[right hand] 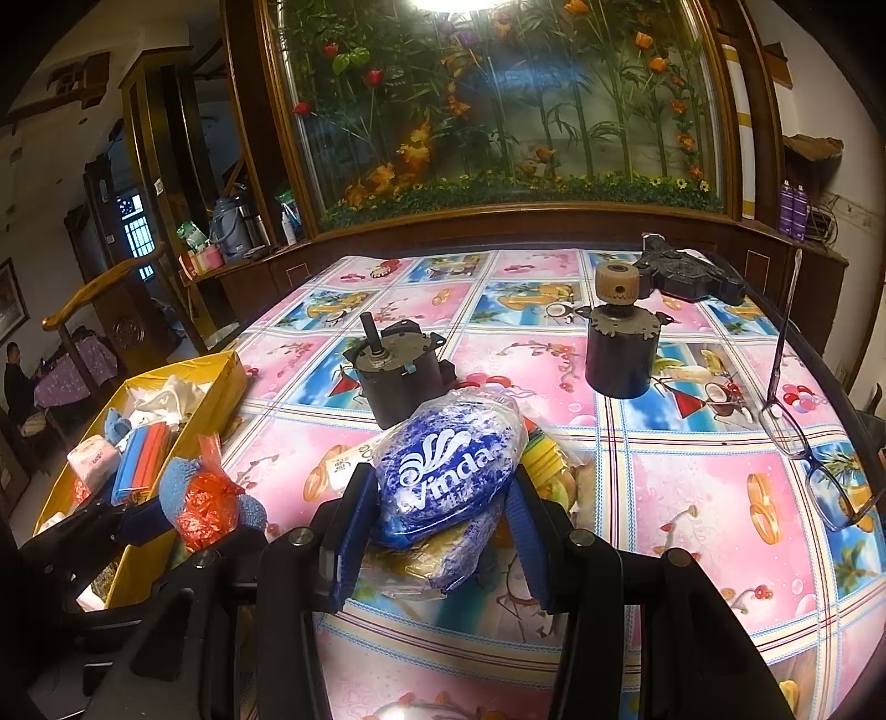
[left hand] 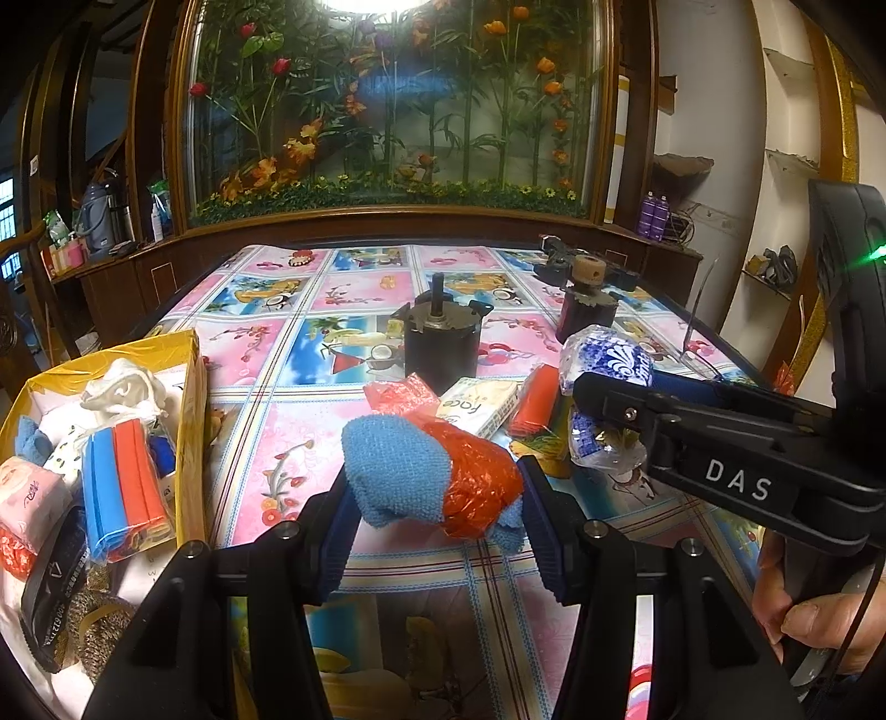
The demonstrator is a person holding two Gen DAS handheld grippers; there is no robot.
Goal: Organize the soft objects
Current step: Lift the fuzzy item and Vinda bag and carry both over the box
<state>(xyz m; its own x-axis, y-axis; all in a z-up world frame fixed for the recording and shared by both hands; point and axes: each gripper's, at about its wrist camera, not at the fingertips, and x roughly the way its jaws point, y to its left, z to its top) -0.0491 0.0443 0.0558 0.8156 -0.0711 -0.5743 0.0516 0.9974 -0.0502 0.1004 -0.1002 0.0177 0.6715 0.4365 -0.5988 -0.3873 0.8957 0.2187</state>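
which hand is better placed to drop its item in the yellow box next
Left. The left tongs, shut on the blue cloth with red plastic bag, sit beside the yellow cardboard box. The right tongs hold the blue Vinda tissue pack farther from it.

"Vinda" marks the blue tissue pack point(right hand: 443, 476), "face" the white packet point(left hand: 479, 407), "DAS" the right hand-held gripper point(left hand: 598, 396).

Bright overhead lamp point(left hand: 376, 3) glares (blown white); fisheye edges bend, dark.
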